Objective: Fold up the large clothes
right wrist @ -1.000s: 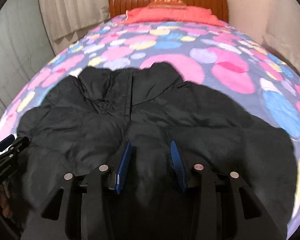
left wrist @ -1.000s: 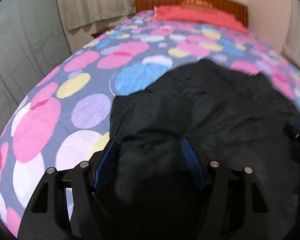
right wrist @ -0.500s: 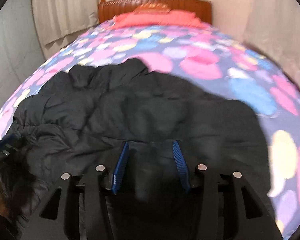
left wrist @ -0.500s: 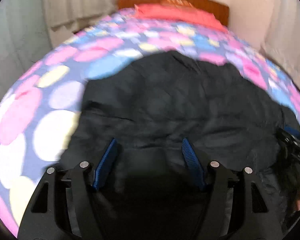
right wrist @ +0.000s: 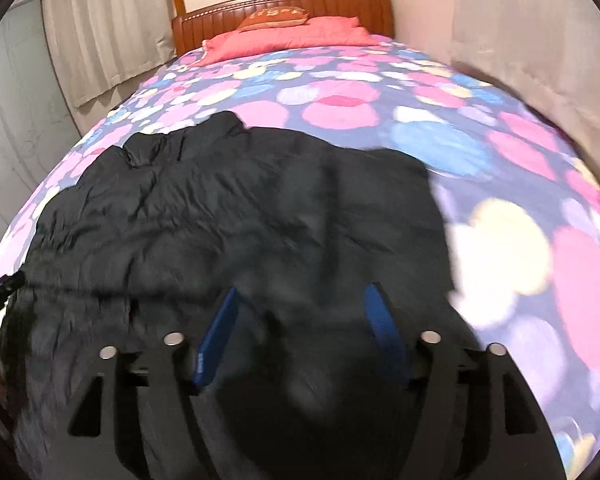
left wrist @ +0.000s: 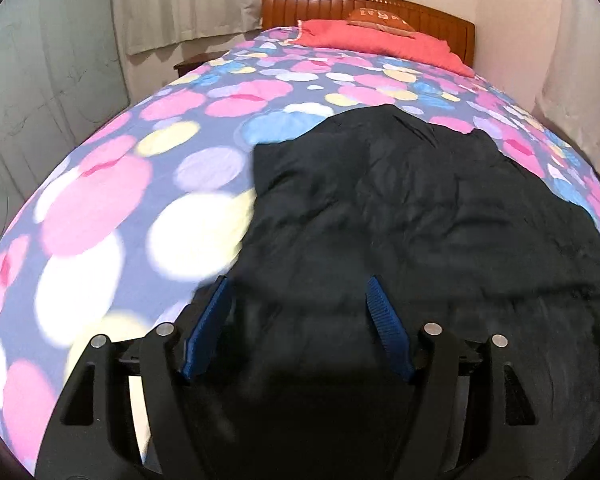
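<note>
The black padded jacket (left wrist: 420, 216) lies rumpled and puffy on the spotted bedspread (left wrist: 112, 200), ahead of and beneath both claws. The left gripper (left wrist: 298, 320) has just been spreading — dark cloth sits between its blue pads, unpinched. The right gripper (right wrist: 300, 324) likewise has just been opening, jacket between. Bare bedspread runs beyond the jacket's far edge — open toward the red pillow (left wrist: 380, 38).
</note>
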`<state>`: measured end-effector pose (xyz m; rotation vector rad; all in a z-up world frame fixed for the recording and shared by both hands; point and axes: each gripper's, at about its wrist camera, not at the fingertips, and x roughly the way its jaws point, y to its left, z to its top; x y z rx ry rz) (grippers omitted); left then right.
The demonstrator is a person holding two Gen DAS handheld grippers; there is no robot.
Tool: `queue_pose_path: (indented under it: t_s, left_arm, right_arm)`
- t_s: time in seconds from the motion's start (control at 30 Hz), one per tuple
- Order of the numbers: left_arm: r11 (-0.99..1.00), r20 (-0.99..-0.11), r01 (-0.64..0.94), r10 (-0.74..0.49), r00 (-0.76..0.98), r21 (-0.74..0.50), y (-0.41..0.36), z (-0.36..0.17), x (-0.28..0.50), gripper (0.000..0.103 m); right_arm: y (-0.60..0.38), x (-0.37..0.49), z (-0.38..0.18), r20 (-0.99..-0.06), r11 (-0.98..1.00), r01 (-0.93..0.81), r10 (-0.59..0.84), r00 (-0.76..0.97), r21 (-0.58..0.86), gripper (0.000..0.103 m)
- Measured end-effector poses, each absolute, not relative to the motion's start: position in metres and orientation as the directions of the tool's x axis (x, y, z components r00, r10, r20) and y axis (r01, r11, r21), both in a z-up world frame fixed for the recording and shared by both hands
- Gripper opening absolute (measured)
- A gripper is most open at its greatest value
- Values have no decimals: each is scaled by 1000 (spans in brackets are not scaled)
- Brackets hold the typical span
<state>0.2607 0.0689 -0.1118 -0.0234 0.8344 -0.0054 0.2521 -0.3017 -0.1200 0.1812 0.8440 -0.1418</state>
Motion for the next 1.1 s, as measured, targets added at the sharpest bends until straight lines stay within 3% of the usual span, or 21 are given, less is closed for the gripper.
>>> queue_pose_path:
  t_s: [0.27,0.43,0.87,0.9,1.0,1.1]
  left_arm:
    - [975,-785,-133,-59,617,-178,133,-117,147,81]
    - [930,-801,-186,-158,578,-318,160,-130,92,81]
    - [823,-723,-175,-348,596,-541,168,-149,44,81]
    - [824,-723,-173,-349,596,-540,166,-149,43,79]
    - [834,-736,-161,-354,577,-527,157,-151,42,66]
    - [873,-759,-155,-299,578,-462,148,-150,41,62]
  right_arm:
    - [-343,130,-128,-784,954,291,-125,607,74,74]
    - [-363,77,-141,-808,932,347,-126,576,102,74]
    - [-370,22,-174,-806,863,385,43,590,328,74]
    - [-369,21,-174,-804,864,382,44,593,328,73]
    - [-365,20,-175,-794,862,361,75,603,356,50]
    - [-361,20,-173,-791,864,357,73,608,354,44]
